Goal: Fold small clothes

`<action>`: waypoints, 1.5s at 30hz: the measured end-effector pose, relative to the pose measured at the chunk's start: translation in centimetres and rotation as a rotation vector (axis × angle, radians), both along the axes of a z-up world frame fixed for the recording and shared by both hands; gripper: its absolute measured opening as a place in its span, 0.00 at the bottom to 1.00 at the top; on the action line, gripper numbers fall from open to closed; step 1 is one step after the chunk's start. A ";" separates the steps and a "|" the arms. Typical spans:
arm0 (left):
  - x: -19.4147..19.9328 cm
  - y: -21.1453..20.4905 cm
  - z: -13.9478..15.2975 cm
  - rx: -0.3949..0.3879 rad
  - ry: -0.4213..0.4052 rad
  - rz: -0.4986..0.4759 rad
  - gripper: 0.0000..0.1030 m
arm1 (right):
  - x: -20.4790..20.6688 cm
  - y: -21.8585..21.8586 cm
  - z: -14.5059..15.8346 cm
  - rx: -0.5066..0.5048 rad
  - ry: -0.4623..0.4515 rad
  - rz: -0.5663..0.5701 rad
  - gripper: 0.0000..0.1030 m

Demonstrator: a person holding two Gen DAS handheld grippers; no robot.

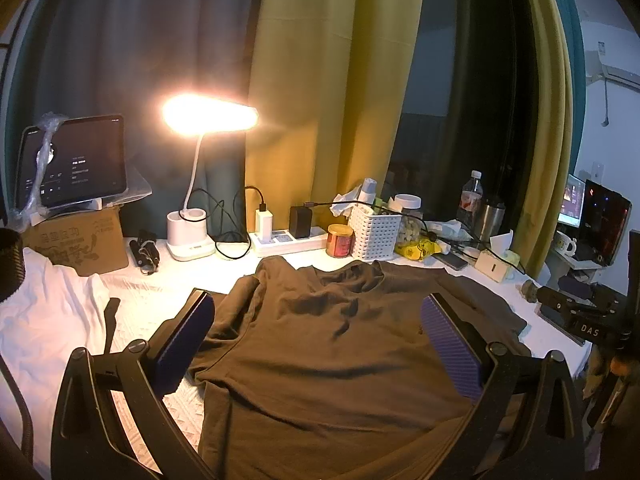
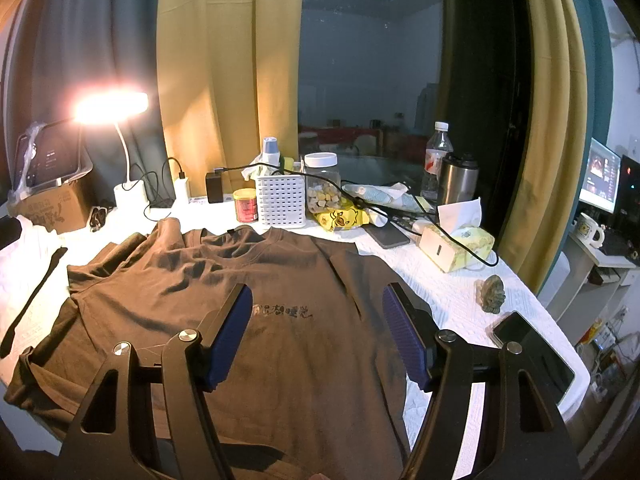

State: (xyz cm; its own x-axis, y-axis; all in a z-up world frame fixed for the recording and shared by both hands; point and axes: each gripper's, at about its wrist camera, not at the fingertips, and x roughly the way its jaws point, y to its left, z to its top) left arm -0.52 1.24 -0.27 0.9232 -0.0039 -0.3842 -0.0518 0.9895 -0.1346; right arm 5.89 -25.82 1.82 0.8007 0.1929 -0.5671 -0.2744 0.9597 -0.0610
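A brown T-shirt [image 1: 320, 344] lies spread flat on the white-covered table, collar toward the far side; dark lettering shows on its chest [image 2: 282, 312] in the right wrist view. My left gripper [image 1: 318, 304] hovers above the shirt's middle, open, nothing between its blue pads [image 1: 192, 340]. My right gripper [image 2: 318, 298] also stands open above the shirt's chest print, its pads [image 2: 234, 332] clear of the cloth. A white garment [image 1: 48, 304] lies crumpled at the left of the table.
A lit desk lamp [image 1: 208, 114], tablet on a cardboard box [image 1: 76, 240], power strip [image 1: 288, 240], red tin [image 1: 340, 240], white basket [image 2: 280, 200], jar, bottle [image 2: 438, 160], steel cup, tissue box [image 2: 456, 246] line the far edge. A phone [image 2: 532, 344] and small figurine [image 2: 490, 288] lie right of the shirt.
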 end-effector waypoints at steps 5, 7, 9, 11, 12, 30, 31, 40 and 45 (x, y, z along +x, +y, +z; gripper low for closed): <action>0.0 0.1 -0.1 -0.002 0.001 0.000 0.99 | -0.1 0.0 0.0 0.000 0.002 0.001 0.69; 0.0 0.1 -0.1 -0.002 0.000 0.001 0.99 | 0.0 0.0 0.0 -0.001 0.002 0.001 0.69; 0.0 0.1 0.0 -0.001 0.000 0.000 0.99 | 0.0 0.1 0.0 0.000 0.002 0.000 0.69; 0.0 0.1 -0.1 -0.002 -0.001 0.002 0.99 | 0.0 0.1 0.0 -0.001 0.003 0.000 0.69; 0.0 0.1 -0.1 -0.003 -0.001 0.003 0.99 | 0.0 0.1 0.0 -0.001 0.003 0.000 0.69; -0.1 0.3 -0.4 -0.010 0.007 0.006 0.99 | 0.1 0.1 0.1 -0.002 0.006 0.000 0.69; -0.1 0.3 -0.4 -0.011 0.009 0.007 0.99 | 0.2 0.1 0.1 -0.002 0.006 -0.001 0.69; 1.3 -0.1 -0.6 -0.004 0.049 0.020 0.99 | 0.3 0.1 -1.5 0.009 0.027 0.001 0.69; 2.6 -0.5 -0.7 0.012 0.079 0.030 0.99 | 2.4 -0.7 -2.2 0.022 0.058 -0.005 0.69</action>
